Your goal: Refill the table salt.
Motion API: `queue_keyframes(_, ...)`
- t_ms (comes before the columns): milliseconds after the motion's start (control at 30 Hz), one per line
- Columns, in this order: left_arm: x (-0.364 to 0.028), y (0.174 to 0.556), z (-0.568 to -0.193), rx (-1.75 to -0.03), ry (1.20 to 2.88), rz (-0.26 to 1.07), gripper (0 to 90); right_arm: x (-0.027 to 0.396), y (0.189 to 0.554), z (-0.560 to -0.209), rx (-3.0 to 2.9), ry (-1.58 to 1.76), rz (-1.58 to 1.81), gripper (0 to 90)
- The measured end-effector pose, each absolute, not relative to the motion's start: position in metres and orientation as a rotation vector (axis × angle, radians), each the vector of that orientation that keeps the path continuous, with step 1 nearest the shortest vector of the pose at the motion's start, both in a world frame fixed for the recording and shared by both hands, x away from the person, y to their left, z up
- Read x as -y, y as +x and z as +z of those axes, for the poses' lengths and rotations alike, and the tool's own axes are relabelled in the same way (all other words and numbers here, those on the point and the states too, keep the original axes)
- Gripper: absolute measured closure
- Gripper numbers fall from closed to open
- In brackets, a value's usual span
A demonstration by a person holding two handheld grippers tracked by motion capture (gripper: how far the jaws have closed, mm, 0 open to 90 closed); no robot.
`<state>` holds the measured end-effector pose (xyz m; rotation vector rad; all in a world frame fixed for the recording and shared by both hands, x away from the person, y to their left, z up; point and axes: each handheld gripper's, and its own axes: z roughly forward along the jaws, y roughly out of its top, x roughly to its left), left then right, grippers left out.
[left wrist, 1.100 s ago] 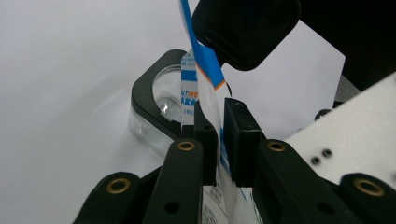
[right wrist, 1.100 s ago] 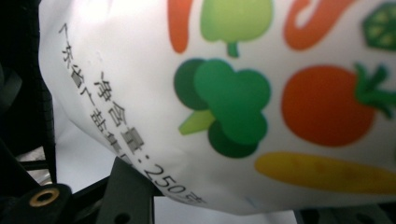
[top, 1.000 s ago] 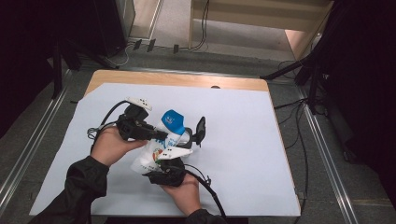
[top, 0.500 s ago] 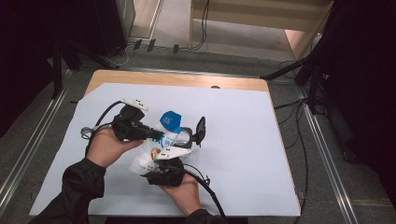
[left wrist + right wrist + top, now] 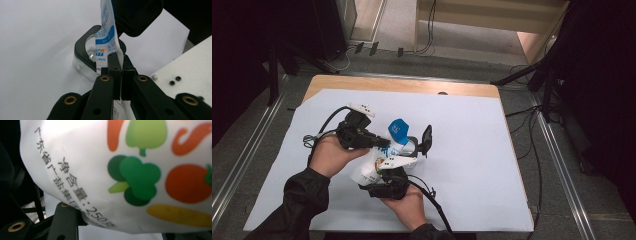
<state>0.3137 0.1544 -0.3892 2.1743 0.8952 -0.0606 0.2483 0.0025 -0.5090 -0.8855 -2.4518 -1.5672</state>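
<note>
In the right gripper view we see the white pouch [image 5: 120, 170] so close that its edges run off the frame on three sides, and its printed vegetables blur. It covers the right gripper [image 5: 105, 230], so we cannot tell how its pads meet it. In the left gripper view the pouch's top is cut off, and the clear container [image 5: 83, 62] sits partly behind it.

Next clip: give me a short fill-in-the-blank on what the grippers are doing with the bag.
1. The left gripper is shut on the bag's thin ____ edge.
2. The jar with the black rim is made of ____ plastic.
3. The bag shows printed ____ in the right gripper view.

Missing words: top; clear; vegetables
</note>
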Motion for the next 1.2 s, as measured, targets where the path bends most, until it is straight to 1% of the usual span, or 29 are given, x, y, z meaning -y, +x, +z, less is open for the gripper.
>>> queue_keyframes(100,-0.151,0.317,-0.388,-0.893,2.171,-0.070,90.0,0.000,0.250,-0.508,2.440,-0.895,-1.580,54.5)
queue_keyframes(267,-0.147,0.323,-0.388,-0.892,2.177,-0.104,90.0,0.002,0.252,-0.505,2.436,-0.871,-1.576,53.8)
queue_keyframes(367,-0.144,0.325,-0.387,-0.891,2.179,-0.092,90.0,0.005,0.254,-0.503,2.431,-0.864,-1.580,53.1)
queue_keyframes(433,-0.144,0.326,-0.387,-0.893,2.178,-0.094,90.0,0.006,0.255,-0.502,2.427,-0.871,-1.575,55.2)
queue_keyframes(667,-0.146,0.327,-0.392,-0.899,2.169,-0.099,89.8,0.005,0.256,-0.503,2.360,-0.868,-1.569,56.8)
queue_keyframes(800,-0.151,0.328,-0.391,-0.892,2.166,-0.133,85.8,0.004,0.257,-0.505,2.305,-0.877,-1.573,57.4)
queue_keyframes(867,-0.152,0.326,-0.390,-0.902,2.157,-0.121,84.2,0.006,0.258,-0.505,2.280,-0.885,-1.580,57.7)
queue_keyframes(1100,-0.155,0.323,-0.388,-0.896,2.157,-0.129,81.7,0.007,0.256,-0.505,2.259,-0.888,-1.593,57.7)
queue_keyframes(1200,-0.153,0.323,-0.389,-0.899,2.159,-0.110,84.0,0.007,0.257,-0.505,2.251,-0.899,-1.587,57.6)
